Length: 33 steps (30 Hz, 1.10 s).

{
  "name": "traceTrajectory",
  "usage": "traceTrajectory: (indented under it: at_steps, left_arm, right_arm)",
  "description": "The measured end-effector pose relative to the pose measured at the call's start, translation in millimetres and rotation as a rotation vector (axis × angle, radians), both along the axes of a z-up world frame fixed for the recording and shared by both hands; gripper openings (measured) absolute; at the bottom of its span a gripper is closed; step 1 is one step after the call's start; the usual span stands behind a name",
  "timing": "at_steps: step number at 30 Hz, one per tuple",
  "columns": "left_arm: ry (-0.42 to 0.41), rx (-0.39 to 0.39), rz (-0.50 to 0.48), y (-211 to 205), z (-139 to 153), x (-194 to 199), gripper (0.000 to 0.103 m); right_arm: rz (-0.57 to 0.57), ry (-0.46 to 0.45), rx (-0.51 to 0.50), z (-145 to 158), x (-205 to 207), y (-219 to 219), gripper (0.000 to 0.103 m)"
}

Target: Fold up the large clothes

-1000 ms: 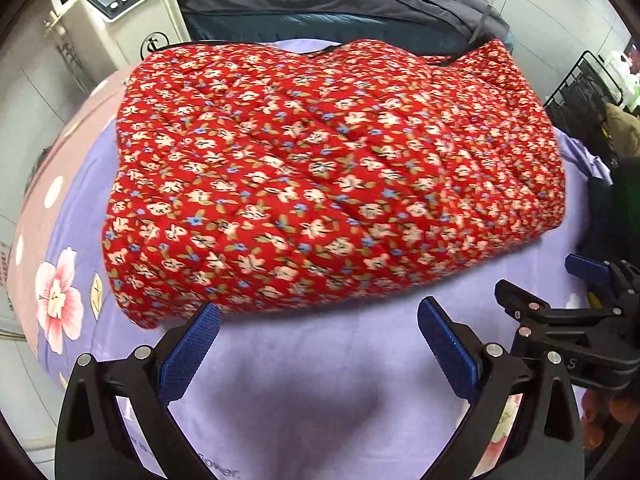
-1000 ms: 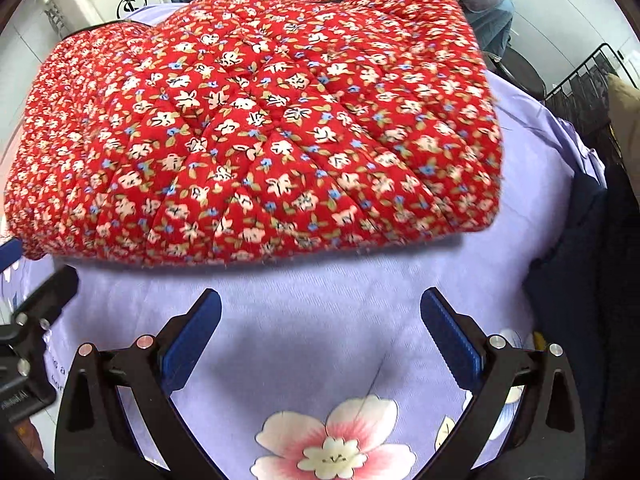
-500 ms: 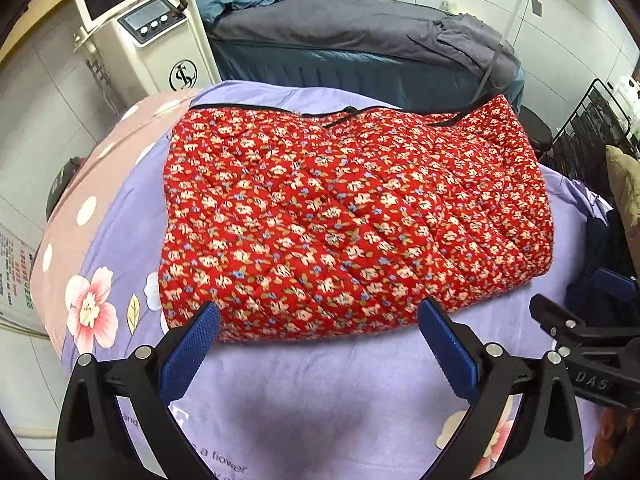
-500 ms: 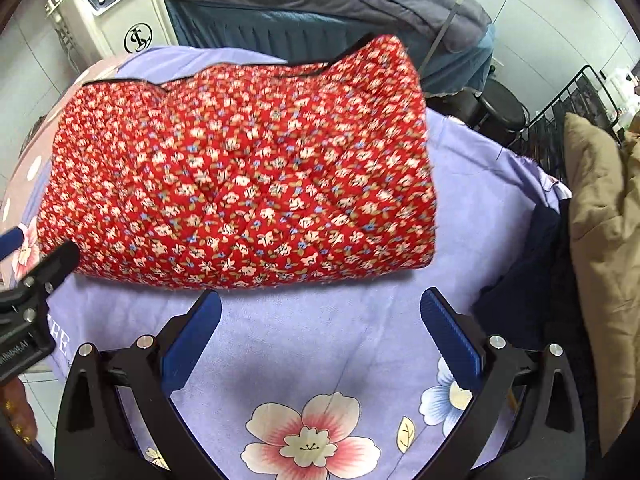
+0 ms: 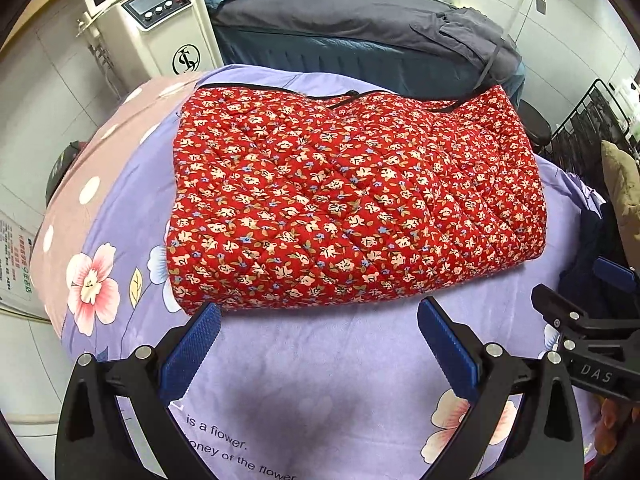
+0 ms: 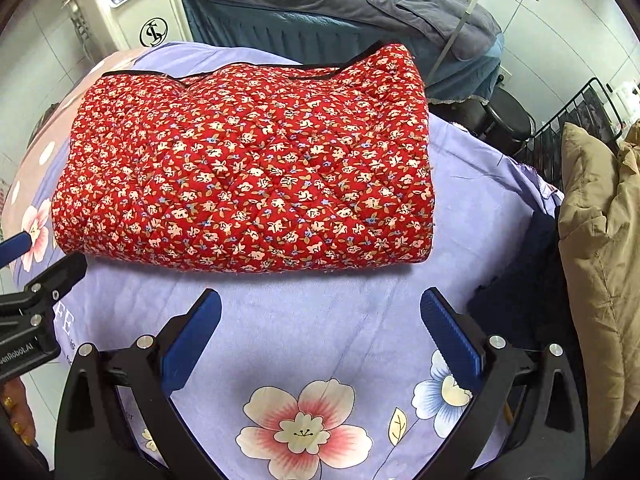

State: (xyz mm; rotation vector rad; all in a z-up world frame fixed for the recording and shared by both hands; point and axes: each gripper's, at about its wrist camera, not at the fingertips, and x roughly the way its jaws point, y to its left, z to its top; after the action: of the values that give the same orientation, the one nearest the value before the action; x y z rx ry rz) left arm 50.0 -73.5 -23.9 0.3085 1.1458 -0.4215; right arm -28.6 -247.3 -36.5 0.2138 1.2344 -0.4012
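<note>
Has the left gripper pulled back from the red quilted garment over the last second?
Yes. The left gripper has backed away and up: the red quilted garment looks smaller, and more lilac bedsheet shows before its open jaws. The white machine has come into fuller view.

folded red quilted garment (image 5: 352, 204) on purple sheet (image 5: 320, 368) | left gripper (image 5: 320, 332) spread, empty

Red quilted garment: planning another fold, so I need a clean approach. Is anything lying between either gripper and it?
Nothing visible. Only bare lilac bedsheet separates the red quilted garment from the open left gripper and open right gripper.
</note>
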Motion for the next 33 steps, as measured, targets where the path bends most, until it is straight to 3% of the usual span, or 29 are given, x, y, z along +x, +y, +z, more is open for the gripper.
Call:
traceTrajectory:
  at_steps: [33]
  left_arm:
    - [-0.013, 0.057, -0.002, 0.2, -3.1, -5.0, 0.097]
  right_arm:
    - [0.029, 0.016, 0.0, -0.5, -2.4, 3.2, 0.098]
